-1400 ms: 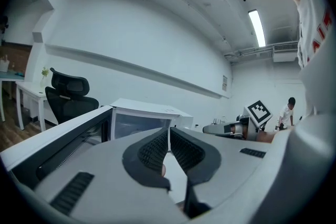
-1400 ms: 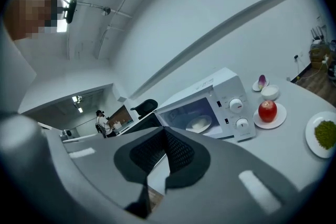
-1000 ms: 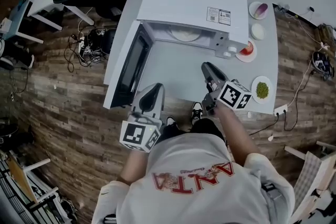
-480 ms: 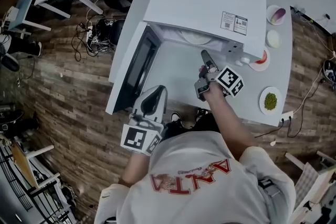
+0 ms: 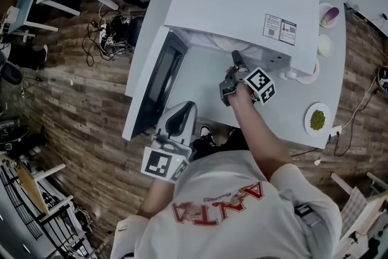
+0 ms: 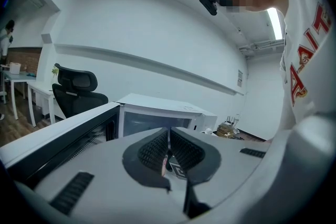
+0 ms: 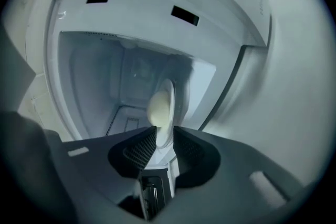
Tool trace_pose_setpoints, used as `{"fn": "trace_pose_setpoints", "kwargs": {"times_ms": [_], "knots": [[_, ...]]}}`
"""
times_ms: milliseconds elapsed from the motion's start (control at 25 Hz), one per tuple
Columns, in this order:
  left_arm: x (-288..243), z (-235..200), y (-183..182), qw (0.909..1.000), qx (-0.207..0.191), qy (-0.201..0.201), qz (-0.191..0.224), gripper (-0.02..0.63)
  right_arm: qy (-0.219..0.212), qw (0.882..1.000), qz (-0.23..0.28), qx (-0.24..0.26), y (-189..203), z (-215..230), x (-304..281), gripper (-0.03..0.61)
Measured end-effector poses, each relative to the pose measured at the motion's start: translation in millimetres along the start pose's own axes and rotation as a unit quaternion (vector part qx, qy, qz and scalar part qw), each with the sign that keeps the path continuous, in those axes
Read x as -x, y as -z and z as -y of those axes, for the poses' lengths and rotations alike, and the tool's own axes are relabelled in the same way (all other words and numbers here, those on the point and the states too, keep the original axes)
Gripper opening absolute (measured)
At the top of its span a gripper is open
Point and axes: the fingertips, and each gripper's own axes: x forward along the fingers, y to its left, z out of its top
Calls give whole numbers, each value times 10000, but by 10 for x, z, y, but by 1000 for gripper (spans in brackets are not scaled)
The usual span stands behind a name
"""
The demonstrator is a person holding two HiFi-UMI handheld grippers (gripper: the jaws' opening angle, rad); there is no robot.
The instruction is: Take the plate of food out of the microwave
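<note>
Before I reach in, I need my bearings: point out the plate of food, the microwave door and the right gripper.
plate of food [image 7: 157, 107]: right gripper view, the pale food mound.
microwave door [image 5: 156, 83]: head view, its dark window.
right gripper [image 5: 235, 57]: head view, between its fingertips.

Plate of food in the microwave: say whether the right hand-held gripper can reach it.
Likely yes: the microwave door stands open, and the jaws of the right hand-held gripper, just closing, straddle the rim of the plate.

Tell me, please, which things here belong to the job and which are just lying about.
Job: microwave, door open; plate of food inside it.
Lying about: plate of greens; small white bowl; dish holding something purple; office chair.
</note>
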Motion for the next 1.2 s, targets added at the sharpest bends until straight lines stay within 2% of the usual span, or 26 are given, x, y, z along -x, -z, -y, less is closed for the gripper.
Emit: {"fn": "trace_pose_setpoints", "kwargs": {"times_ms": [120,400,880,1200], "knots": [[-16,-53,-7,10000,-41,-21,12,21,62,10000,22,-19,-26,30,-81,91],[0,-102,47,10000,11,-11,-62,21,196,9996,54,-175,-67,83,-133,25],[-20,-115,59,9999,14,106,-77,21,232,9991,-37,-358,-20,127,20,21],[-6,-140,67,9999,14,89,-119,21,-1,9993,12,-377,-51,96,-84,31]]}}
